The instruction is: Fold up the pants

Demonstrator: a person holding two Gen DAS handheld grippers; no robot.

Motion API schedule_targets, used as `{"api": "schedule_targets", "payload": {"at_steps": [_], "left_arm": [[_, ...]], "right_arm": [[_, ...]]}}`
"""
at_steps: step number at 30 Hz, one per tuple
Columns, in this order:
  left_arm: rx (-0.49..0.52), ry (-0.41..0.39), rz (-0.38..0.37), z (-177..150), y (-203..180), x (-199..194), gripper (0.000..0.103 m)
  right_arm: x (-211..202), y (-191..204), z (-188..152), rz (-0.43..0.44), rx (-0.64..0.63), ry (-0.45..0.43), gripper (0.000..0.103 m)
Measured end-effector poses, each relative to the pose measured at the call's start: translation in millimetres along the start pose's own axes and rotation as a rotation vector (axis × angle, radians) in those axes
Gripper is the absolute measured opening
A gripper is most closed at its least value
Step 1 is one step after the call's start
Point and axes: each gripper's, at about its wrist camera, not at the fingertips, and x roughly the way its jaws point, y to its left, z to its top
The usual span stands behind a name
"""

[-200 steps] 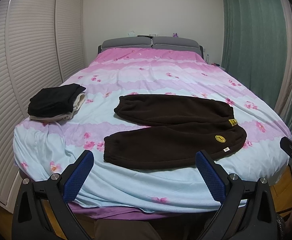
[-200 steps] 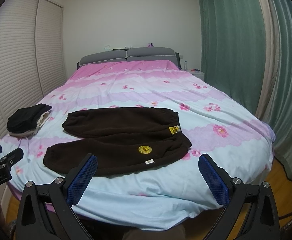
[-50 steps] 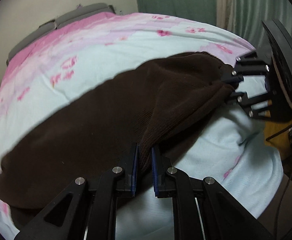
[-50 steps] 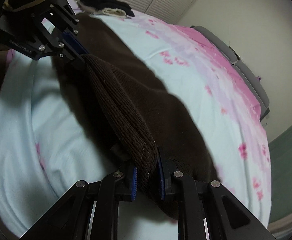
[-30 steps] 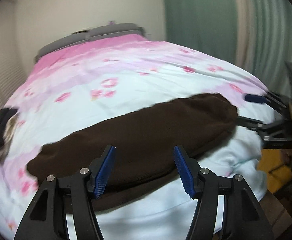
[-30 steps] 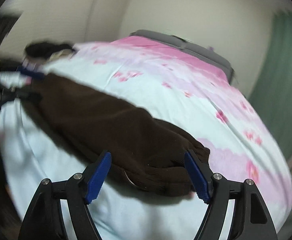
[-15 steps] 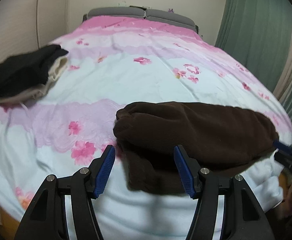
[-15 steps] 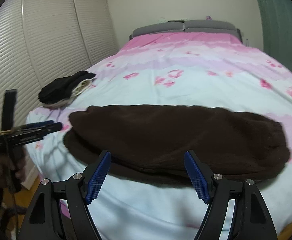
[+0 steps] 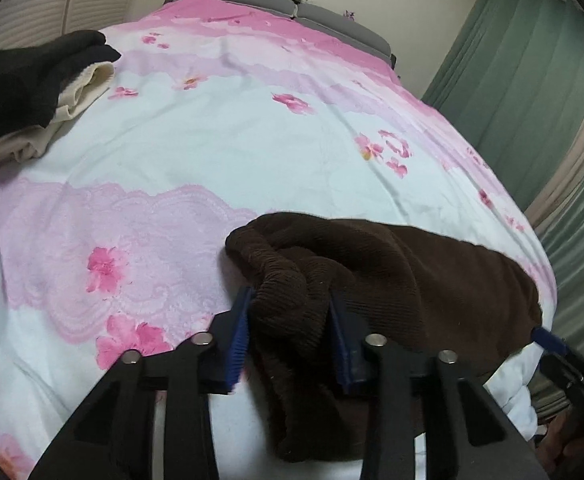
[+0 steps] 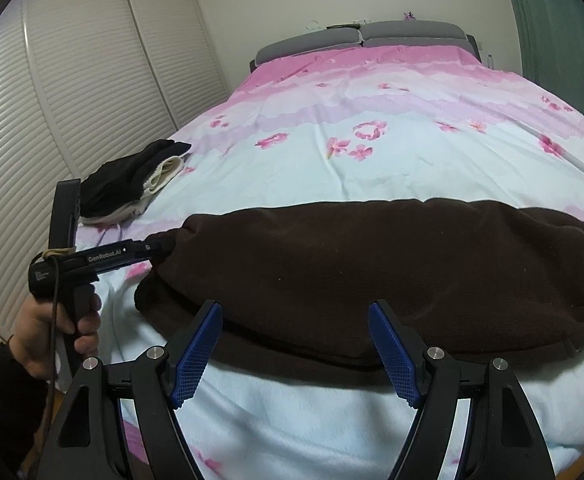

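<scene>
Pants [image 10: 371, 264] lie folded lengthwise on the bed [image 10: 371, 160], left claw [image 9: 290, 328] clamping their cuff, right claw [image 10: 295, 356] spread apart.

1. The left gripper [image 9: 290, 332] is showing black angular arms, blue ribbed pads [image 9: 239, 334] and silver round screws.
2. The right gripper [image 10: 295, 354] is wearing the same black frame and blue cross-hatched pads [image 10: 196, 354].
3. White "GenRobot.AI" lettering is running along the left gripper's body.
4. A thin cable and what is possibly a yellow rubber band are sitting by the bare-skinned hand [image 10: 54, 330], which is emerging from a dark sleeve [image 10: 0, 404].
</scene>
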Motion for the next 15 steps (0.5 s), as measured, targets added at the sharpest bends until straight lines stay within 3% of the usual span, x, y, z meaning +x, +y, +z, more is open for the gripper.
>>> {"api": "schedule_targets", "payload": {"at_steps": [11, 15], "left_arm": [[-0.005, -0.083, 0.037, -19, -42, -87, 0.028], [-0.031, -0.015, 0.08, -45, -38, -61, 0.028]], "right_arm": [[-16, -23, 4, -0.007, 0.042, -0.028, 0.076], [-27, -34, 5, -0.018, 0.039, -0.048, 0.076]]}}
